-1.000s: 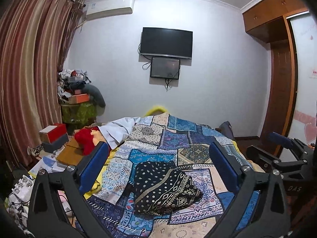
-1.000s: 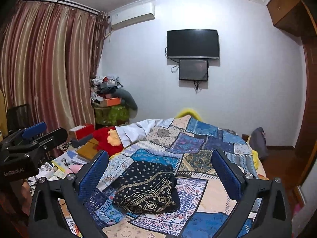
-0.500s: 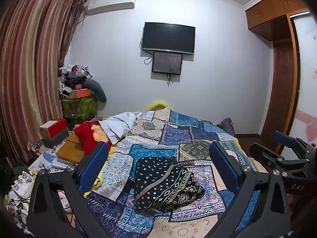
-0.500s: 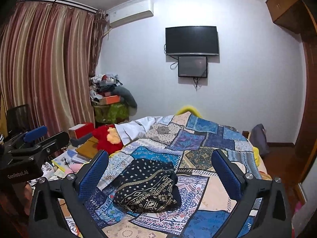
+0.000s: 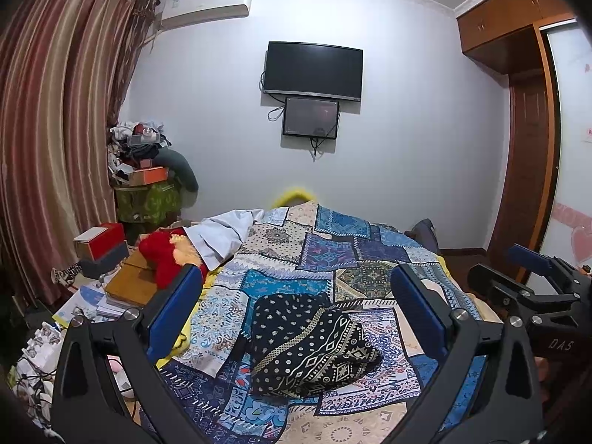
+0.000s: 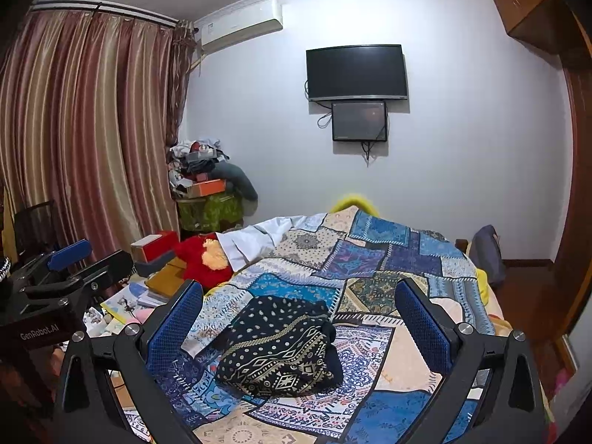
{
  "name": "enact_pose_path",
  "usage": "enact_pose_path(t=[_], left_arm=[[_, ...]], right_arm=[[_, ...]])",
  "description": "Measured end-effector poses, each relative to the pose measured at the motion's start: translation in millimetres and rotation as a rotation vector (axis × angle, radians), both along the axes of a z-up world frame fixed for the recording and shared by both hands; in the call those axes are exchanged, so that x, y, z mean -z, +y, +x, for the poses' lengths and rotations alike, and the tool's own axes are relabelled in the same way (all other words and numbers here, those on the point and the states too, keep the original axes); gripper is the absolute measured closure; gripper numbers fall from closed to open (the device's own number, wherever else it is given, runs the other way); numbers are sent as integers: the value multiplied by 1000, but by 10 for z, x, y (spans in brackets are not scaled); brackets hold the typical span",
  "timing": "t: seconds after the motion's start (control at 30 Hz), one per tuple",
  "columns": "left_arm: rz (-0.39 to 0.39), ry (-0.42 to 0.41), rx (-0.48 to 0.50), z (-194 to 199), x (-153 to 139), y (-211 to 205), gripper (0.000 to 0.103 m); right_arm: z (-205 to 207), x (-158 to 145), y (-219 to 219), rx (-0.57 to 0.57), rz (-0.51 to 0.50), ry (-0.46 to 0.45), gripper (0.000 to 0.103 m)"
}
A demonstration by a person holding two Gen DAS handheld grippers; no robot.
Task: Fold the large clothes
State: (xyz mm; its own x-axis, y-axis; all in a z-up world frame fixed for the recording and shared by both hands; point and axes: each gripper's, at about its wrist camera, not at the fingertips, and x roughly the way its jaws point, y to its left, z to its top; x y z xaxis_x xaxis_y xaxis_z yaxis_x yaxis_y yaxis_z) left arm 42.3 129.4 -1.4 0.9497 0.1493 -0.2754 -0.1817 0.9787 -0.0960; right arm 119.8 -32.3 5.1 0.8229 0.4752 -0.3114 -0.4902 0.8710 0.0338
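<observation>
Well below both grippers' fingers (image 5: 174, 307): garment (image 5: 307, 344).

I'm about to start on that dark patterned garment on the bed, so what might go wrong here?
Both grippers, left gripper and right gripper, hang open above the dark garment.
1. It lies bunched on the patchwork bedspread, so fingers may pinch both.
2. The heap hides its edges, so a grab may catch several layers.

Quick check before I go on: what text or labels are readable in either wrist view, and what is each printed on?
"GenRobot.AI": on the left hand-held gripper body, right wrist view.
"DAS": on the right hand-held gripper body, left wrist view.
Air conditioner label: too small to read.
Sticker on the white door: blurred, unreadable.
</observation>
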Motion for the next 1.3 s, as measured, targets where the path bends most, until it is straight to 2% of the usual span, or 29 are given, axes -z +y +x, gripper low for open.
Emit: enact_pose_path(t=[0.7, 1.3], left_arm=[[8, 2, 21, 4, -19, -42, 1], [-16, 2, 67, 19, -40, 38, 1]], right_arm=[[-15, -14, 8, 3, 10, 8, 0], [5, -64, -24, 11, 19, -1, 0]])
